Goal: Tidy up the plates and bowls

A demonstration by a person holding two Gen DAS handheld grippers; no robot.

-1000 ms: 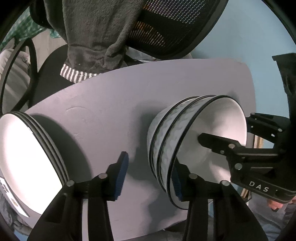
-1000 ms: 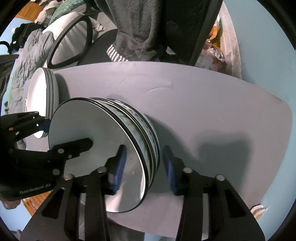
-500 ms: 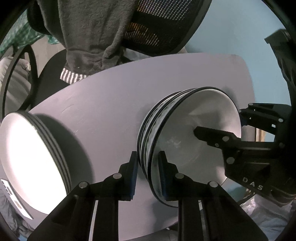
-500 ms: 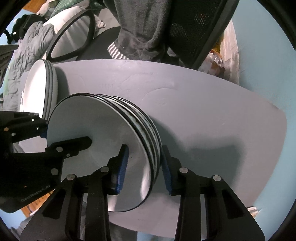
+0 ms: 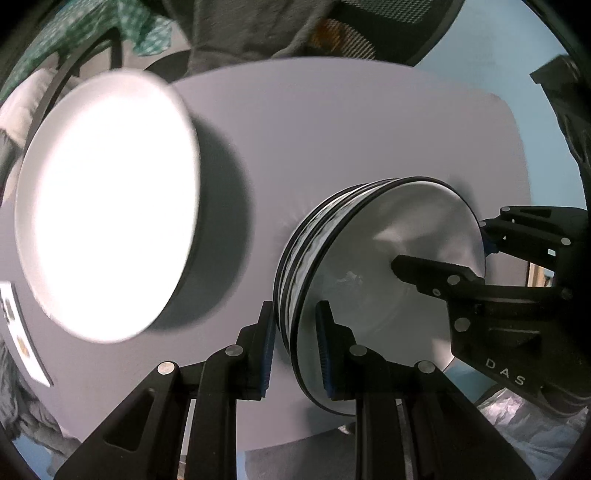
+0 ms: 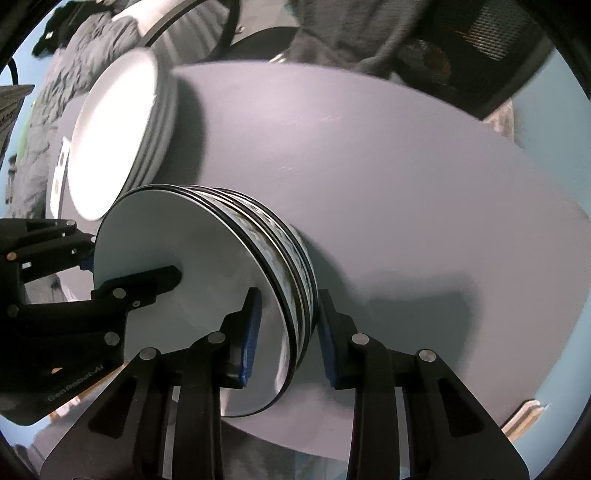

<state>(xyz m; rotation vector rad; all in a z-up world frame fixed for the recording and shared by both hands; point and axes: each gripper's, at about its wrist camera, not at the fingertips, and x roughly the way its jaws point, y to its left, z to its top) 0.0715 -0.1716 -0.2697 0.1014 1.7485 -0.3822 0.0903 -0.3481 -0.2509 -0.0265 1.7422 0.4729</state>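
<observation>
Bowl stack [image 5: 369,266] rim between my left gripper [image 5: 293,354] and right gripper [image 6: 286,338] pads, both clamped on opposite sides.

Looks like a lived-in home room: mesh office chair [image 5: 388,33] draped with dark clothing [image 6: 332,40], rumpled grey bedding [image 6: 55,103], pale blue wall [image 5: 491,55] behind the worktop [image 5: 351,140].

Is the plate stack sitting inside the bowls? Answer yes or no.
No: in the left wrist view the plate stack rests on the table, apart from the bowls.
</observation>
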